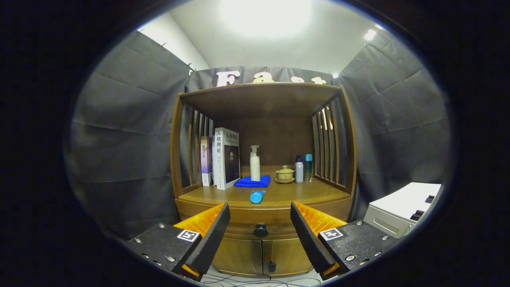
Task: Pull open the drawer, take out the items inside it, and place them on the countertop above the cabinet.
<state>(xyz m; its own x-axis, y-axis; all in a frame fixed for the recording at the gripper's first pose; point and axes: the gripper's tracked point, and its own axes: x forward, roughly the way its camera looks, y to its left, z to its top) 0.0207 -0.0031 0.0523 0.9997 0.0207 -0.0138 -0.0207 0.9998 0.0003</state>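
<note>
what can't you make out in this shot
- Drawer contents: gripper view, hidden behind its closed front; the open tongs sit short of the knob.
- Blue tube on the countertop: seen end-on, so its length and label are hidden.
- Two small bottles beside the lidded cup: too small to identify.
- White box right of the cabinet: cut off by the view's edge.

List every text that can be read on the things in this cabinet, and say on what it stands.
"人格理论": spine and cover of the white book.
Purple book: print too small to read.
Pump bottle: nothing legible.
Fingers: open, with the knob ahead between them; a square marker behind each, no words.
</note>
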